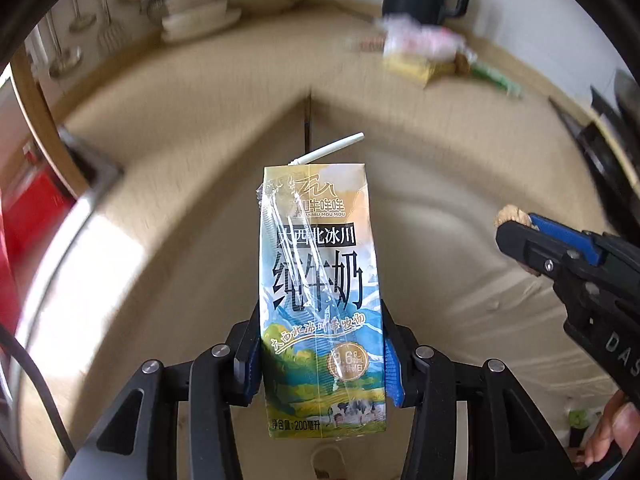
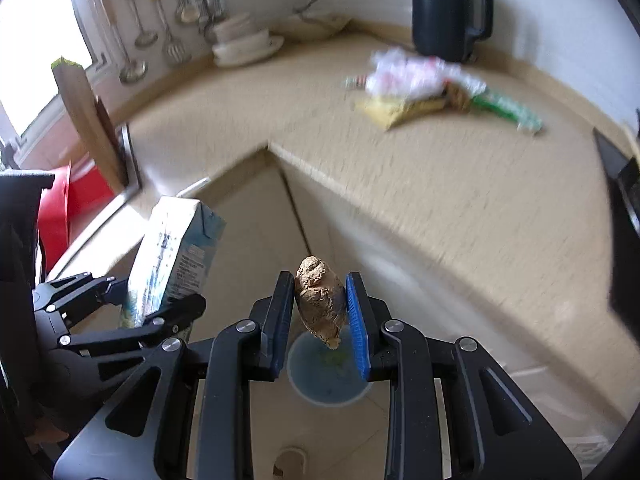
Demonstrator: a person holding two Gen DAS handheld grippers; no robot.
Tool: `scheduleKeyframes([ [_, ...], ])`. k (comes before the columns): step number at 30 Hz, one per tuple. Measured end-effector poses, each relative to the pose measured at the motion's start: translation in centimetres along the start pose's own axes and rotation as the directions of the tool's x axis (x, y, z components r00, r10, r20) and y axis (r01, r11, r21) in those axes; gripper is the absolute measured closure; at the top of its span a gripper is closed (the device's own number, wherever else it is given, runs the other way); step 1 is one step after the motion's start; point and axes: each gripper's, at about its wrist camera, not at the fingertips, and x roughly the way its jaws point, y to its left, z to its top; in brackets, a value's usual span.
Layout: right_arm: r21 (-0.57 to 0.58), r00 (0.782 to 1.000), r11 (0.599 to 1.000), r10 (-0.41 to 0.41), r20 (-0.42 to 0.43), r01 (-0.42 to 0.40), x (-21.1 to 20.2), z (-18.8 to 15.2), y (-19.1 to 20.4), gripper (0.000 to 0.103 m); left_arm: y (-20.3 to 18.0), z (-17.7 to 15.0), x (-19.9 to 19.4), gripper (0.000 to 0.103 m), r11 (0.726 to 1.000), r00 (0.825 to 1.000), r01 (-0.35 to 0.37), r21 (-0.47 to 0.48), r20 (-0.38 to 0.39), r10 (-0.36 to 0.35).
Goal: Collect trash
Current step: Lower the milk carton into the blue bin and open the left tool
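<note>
1. We clamp the milk carton (image 1: 320,300) by its lower sides in our left gripper (image 1: 322,356), straw end pointing away, so it hangs steady for the drop.
2. Our right gripper (image 2: 320,312) pinches a brown ginger-like lump (image 2: 320,304) between its pads, tip down, directly above the round bin (image 2: 328,376) on the floor; likely we release it there next.
3. The carton rides just left of that gripper, beside the bin.
4. Well beyond both grippers, wrappers (image 2: 424,88) lie on the counter (image 2: 440,184) near the dark kettle (image 2: 448,12), left to collect.
</note>
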Motion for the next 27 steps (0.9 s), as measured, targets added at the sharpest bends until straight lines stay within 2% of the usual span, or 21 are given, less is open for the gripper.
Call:
scheduleKeyframes([
  [7,0.032,0.995,0.999,0.015,-0.095,-0.012,6.1,-5.9,-1.4,0.078,2.6,-5.0,14.5,0.059,1.0,0.994,0.001,0.02,-0.11,0.001],
  [9,0.05,0.992,0.999,0.026,-0.125,-0.02,8.0,-7.8,-2.0,0.078,3.1,-6.1,18.4,0.059,0.999,0.988,0.034,0.006,-0.149,-0.033],
  [12,0.076,0.987,0.997,0.026,-0.16,-0.014,10.3,-9.9,-2.8,0.078,3.8,-6.5,23.6,0.059,0.999,0.988,0.017,0.043,-0.153,-0.01],
  [16,0.098,0.984,0.995,0.022,-0.179,-0.004,11.8,-11.2,-3.5,0.078,5.2,-6.7,30.0,0.058,0.997,0.983,0.046,0.065,-0.178,-0.034],
  [19,0.125,0.982,0.992,0.037,-0.185,-0.014,12.3,-11.3,-3.9,0.078,6.4,-6.2,33.0,0.057,0.997,0.985,0.047,0.068,-0.167,-0.035],
  [23,0.145,0.983,0.989,0.041,-0.18,-0.015,12.7,-11.0,-4.3,0.078,9.2,-5.8,36.6,0.047,0.997,0.986,0.05,0.058,-0.161,-0.04],
  [27,0.167,0.983,0.985,0.06,-0.173,-0.031,12.7,-11.0,-4.7,0.077,12.7,-6.3,38.9,0.046,0.999,0.987,0.028,0.043,-0.157,-0.021],
])
